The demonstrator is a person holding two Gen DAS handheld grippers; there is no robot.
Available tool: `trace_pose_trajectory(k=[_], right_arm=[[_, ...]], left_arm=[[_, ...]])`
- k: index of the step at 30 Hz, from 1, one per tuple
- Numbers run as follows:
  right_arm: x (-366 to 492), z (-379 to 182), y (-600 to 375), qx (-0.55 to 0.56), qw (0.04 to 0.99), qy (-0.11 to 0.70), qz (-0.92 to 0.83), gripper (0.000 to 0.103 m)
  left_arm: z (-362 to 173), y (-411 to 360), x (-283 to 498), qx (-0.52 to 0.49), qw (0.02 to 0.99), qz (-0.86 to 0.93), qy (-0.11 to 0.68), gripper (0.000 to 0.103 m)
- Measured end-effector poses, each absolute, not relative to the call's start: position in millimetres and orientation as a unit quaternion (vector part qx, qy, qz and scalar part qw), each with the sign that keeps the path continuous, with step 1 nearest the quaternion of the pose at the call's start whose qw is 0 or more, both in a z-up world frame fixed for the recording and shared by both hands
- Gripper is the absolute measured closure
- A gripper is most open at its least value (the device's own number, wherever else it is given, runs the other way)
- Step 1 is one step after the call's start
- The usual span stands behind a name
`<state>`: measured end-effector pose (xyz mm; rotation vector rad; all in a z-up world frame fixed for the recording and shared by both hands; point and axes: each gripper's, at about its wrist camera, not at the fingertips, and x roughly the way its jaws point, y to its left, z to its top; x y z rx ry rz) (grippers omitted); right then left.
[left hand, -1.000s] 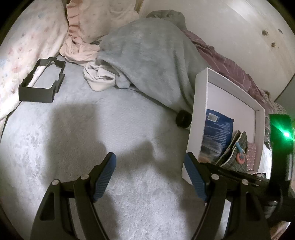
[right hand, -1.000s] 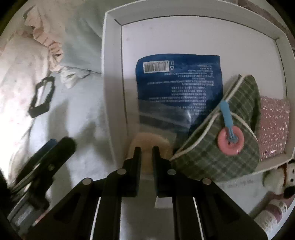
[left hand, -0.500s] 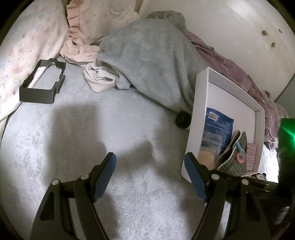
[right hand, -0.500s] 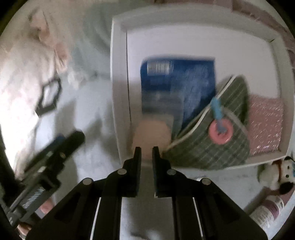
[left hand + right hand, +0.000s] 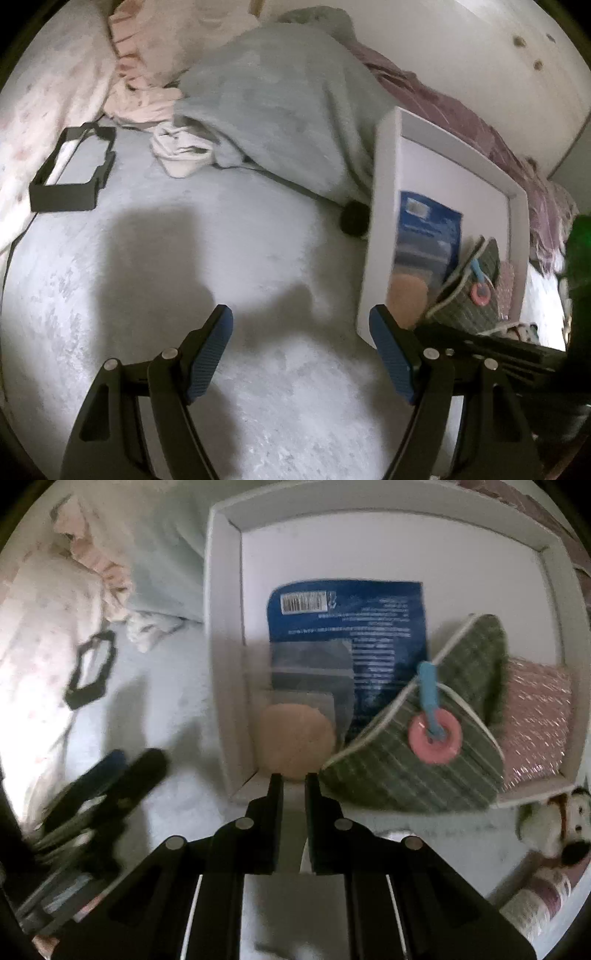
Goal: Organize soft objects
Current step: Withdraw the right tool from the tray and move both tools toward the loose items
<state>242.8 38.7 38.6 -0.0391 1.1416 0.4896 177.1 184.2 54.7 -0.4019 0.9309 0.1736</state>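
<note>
A white box (image 5: 221, 664) lies on the grey fuzzy bedspread (image 5: 184, 277). Inside it are a blue packet (image 5: 347, 627), a round peach pad (image 5: 295, 738), a green plaid pouch (image 5: 388, 775) with a pink ring, and a pink glittery piece (image 5: 535, 716). My right gripper (image 5: 294, 779) hovers just before the box's near wall, shut with nothing between its fingers. My left gripper (image 5: 301, 317) stands open over bare bedspread to the left of the box (image 5: 384, 184), with nothing between its blue pads. A plush toy (image 5: 554, 823) lies outside the box at the lower right.
A grey blanket (image 5: 277, 110) is heaped behind the box, with a white cloth (image 5: 181, 155) and pink ruffled pillows (image 5: 140, 55) beside it. A black frame (image 5: 72, 173) lies at the left. A black round cap (image 5: 354, 221) rests against the box's outer wall.
My right gripper has drawn back a little from the box, so the peach pad now shows whole ahead of its tips. The left gripper has stayed put and open.
</note>
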Motion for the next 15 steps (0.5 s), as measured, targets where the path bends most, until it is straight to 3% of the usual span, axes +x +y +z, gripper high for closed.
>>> trace_pose_trajectory(k=[15], right_arm=[[204.5,67.7,-28.9,0.034,0.832,0.513,0.208,0.088]], left_arm=[[54.0,122.3,190.8,-0.136,0.861,0.008,0.491,0.027]])
